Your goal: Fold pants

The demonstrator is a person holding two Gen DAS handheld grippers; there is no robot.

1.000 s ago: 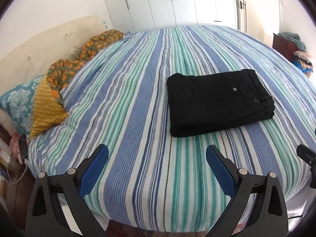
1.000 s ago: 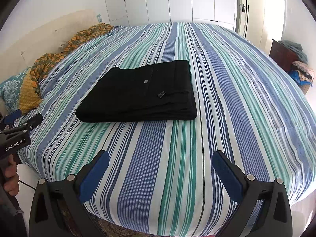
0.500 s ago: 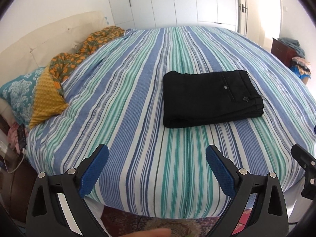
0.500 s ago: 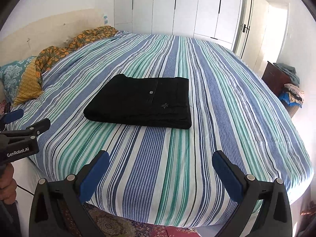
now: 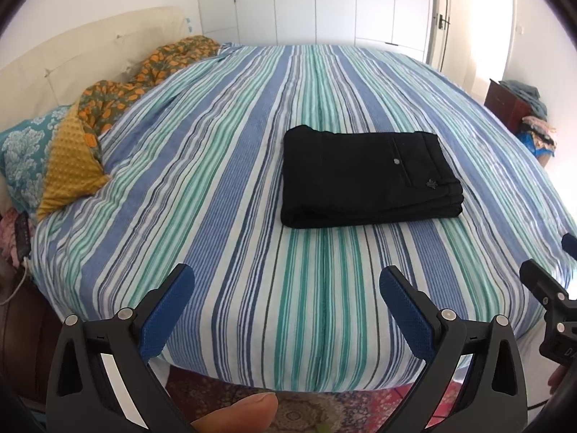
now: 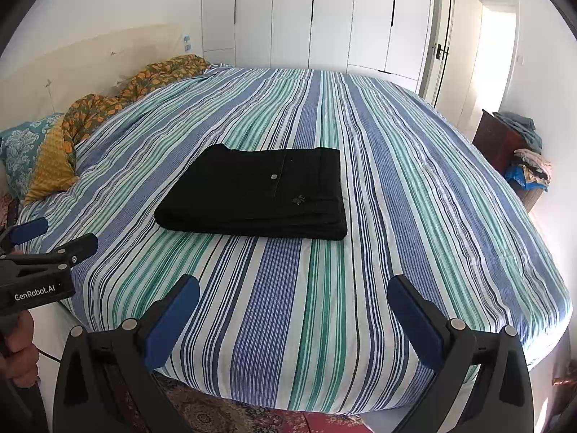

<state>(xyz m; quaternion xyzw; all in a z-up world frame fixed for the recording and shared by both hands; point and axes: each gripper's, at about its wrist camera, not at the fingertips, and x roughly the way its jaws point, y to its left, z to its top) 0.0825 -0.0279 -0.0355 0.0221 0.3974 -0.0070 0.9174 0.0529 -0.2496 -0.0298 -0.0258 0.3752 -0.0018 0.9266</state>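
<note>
The black pants [image 5: 364, 176] lie folded on the striped bed [image 5: 252, 252] (soft, limp, probably light), best pinched at the stacked edge; left gripper [image 5: 286, 310] and right gripper [image 6: 294, 319] gape wide, empty.

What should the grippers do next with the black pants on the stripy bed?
Probably nothing more than back away and finish. The black pants already lie in a neat folded stack on the striped bed, and both the left gripper and right gripper are open, empty, and hanging off the near edge, touching nothing.
</note>
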